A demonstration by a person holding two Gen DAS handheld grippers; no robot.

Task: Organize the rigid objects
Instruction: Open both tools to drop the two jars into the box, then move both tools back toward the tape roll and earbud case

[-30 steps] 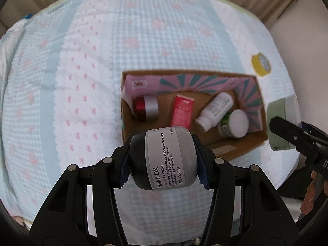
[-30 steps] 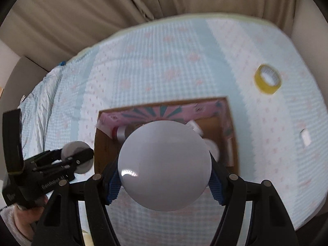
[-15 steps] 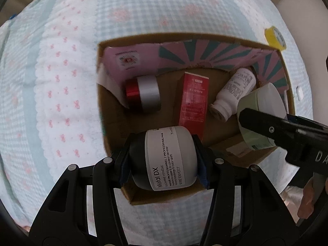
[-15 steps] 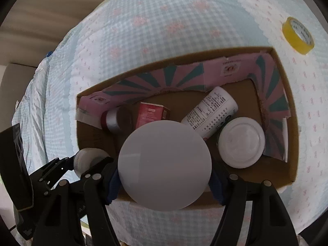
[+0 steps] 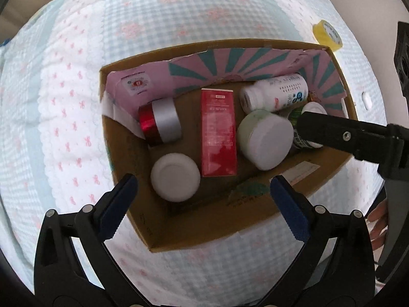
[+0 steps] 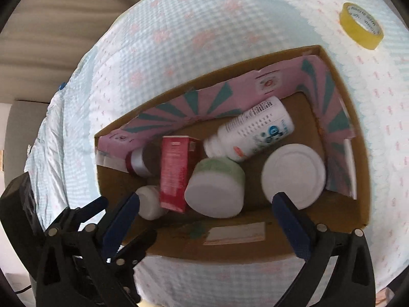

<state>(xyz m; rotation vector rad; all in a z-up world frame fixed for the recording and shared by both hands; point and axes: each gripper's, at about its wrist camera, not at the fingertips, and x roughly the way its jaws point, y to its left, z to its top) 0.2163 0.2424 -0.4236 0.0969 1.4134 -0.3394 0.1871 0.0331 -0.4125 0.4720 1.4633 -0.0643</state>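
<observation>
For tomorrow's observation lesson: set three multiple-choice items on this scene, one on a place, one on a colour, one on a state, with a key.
1. Where does the yellow tape roll lie?
A. in the box
B. on the quilt outside the box
C. between the left jaws

2. What colour is the flat carton in the cardboard box?
A. red
B. blue
C. black

3. How does the left gripper stand?
A. shut on a jar
B. shut with nothing in it
C. open with nothing in it

Key:
1 B, it rests on the checked quilt beyond the box's far corner.
2 A, its face is red, between the silver-capped jar and the green jar.
3 C, the jaws have just been opening, nothing between them, and the white-lidded jar lies in the box.
</observation>
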